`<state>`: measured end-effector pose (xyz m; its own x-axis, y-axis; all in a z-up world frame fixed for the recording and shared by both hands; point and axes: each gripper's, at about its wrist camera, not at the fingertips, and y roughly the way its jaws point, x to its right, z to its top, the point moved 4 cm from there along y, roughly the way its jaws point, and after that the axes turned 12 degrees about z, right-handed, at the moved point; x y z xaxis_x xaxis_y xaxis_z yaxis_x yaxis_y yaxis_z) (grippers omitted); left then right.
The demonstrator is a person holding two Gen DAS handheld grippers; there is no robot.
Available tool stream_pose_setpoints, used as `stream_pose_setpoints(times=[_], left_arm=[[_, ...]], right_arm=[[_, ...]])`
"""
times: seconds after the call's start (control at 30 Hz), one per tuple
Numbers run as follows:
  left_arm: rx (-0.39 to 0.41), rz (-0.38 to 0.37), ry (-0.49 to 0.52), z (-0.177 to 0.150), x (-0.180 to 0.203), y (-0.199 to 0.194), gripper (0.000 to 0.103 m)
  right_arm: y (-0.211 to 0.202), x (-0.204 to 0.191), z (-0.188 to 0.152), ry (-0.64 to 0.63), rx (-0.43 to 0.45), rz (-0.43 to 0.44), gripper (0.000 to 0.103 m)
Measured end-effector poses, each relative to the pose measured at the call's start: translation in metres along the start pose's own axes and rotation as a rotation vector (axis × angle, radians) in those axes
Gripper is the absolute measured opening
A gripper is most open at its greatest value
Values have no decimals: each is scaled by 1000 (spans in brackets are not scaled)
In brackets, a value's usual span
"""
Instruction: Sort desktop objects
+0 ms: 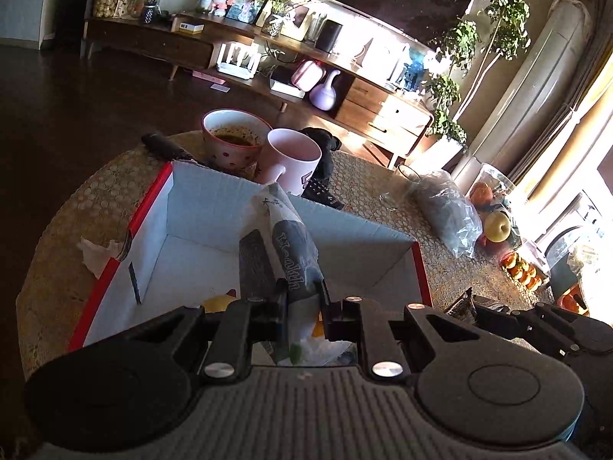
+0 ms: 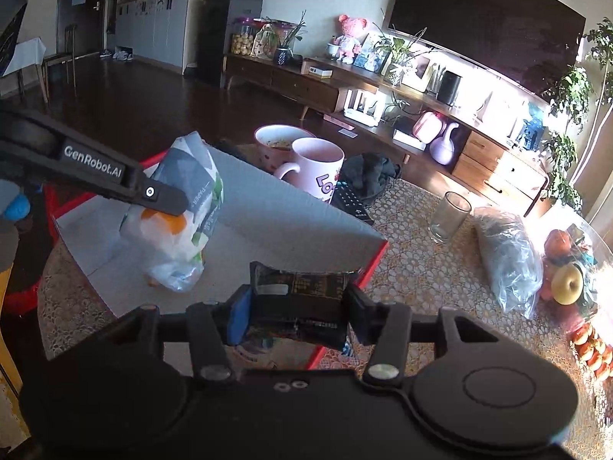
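An open cardboard box (image 1: pixel 214 207) with red outer walls and white inside sits on the round table. My left gripper (image 1: pixel 302 303) is shut on a soft pack of paper tissues (image 1: pixel 295 253) and holds it over the box. The pack also shows in the right wrist view (image 2: pixel 180 226), low inside the box (image 2: pixel 276 214), with the left gripper's finger (image 2: pixel 153 193) across it. My right gripper (image 2: pixel 299 303) is shut on a dark snack packet (image 2: pixel 302 287) at the box's near right corner.
Behind the box stand a dotted bowl (image 1: pixel 233 138), a white mug (image 1: pixel 293 157), a remote control (image 2: pixel 350 201) and dark cloth (image 2: pixel 367 172). To the right are an empty glass (image 2: pixel 450 216), a clear bag (image 2: pixel 509 260) and a bowl of fruit (image 2: pixel 567 276). A crumpled tissue (image 1: pixel 97 255) lies left of the box.
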<state>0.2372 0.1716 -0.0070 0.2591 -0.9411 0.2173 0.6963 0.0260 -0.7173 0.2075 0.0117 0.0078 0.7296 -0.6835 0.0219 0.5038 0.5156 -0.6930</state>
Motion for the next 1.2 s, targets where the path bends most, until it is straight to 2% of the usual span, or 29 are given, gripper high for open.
stream_pose_setpoints(times=[0.17, 0.47, 0.87, 1.2], left_arm=[[5, 18, 31, 2, 3, 18, 16], [-35, 32, 52, -3, 5, 48, 16], [-90, 74, 77, -14, 3, 66, 16], [-119, 64, 66, -13, -2, 71, 16]], right_arm=[[19, -4, -1, 16, -28, 24, 52], [50, -25, -4, -39, -87, 71, 51], [73, -30, -8, -25, -155, 102, 51], [81, -25, -11, 24, -176, 114, 52]])
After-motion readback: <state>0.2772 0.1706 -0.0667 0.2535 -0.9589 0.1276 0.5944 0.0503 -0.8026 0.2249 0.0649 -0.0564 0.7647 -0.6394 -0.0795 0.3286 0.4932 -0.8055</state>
